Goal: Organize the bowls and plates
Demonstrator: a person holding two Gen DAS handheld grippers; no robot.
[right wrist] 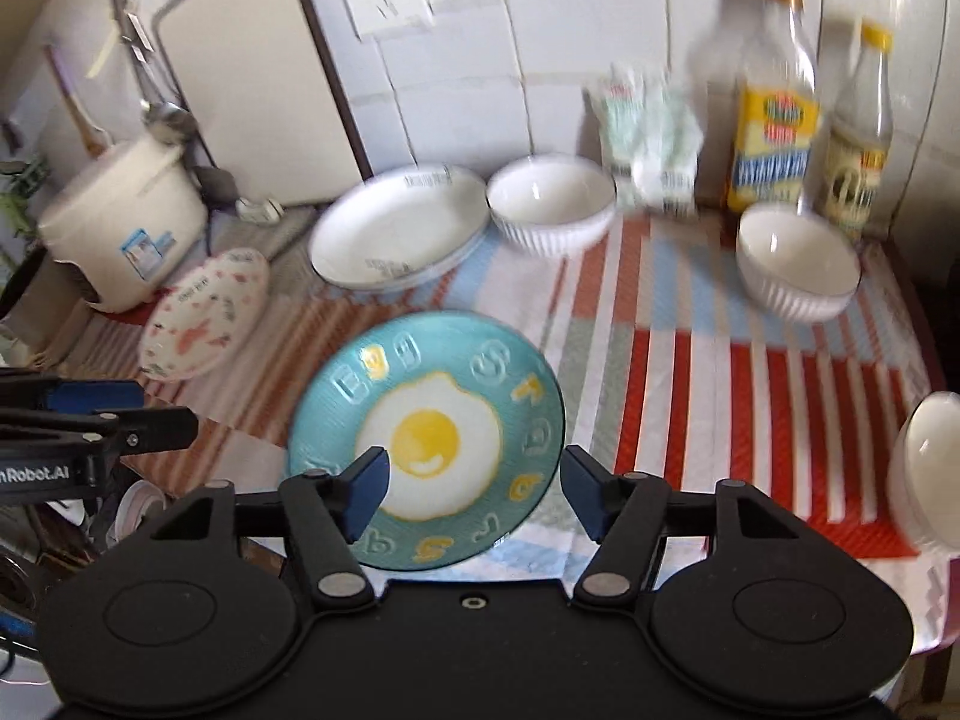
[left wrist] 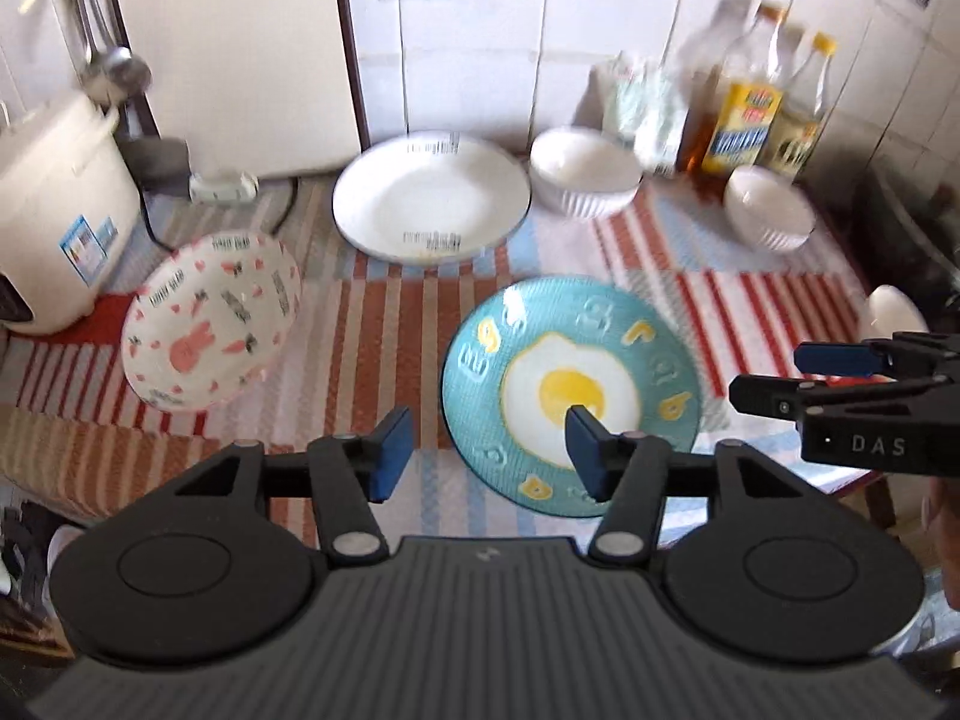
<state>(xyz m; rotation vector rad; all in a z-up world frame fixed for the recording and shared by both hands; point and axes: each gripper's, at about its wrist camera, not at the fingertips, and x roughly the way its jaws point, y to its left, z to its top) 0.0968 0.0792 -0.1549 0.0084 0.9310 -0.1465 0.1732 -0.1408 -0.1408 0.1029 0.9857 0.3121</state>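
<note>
2 grippers hang over the table, the left gripper [left wrist: 489,450] and the right gripper [right wrist: 474,489], both with jaws apart and holding nothing. The blue egg plate [right wrist: 432,414] lies flat on the striped cloth [right wrist: 720,372] below them.

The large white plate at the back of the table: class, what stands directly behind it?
Behind the large white plate a white board leans against the tiled wall. The board's foot is in view; the wall behind the board is covered.
</note>
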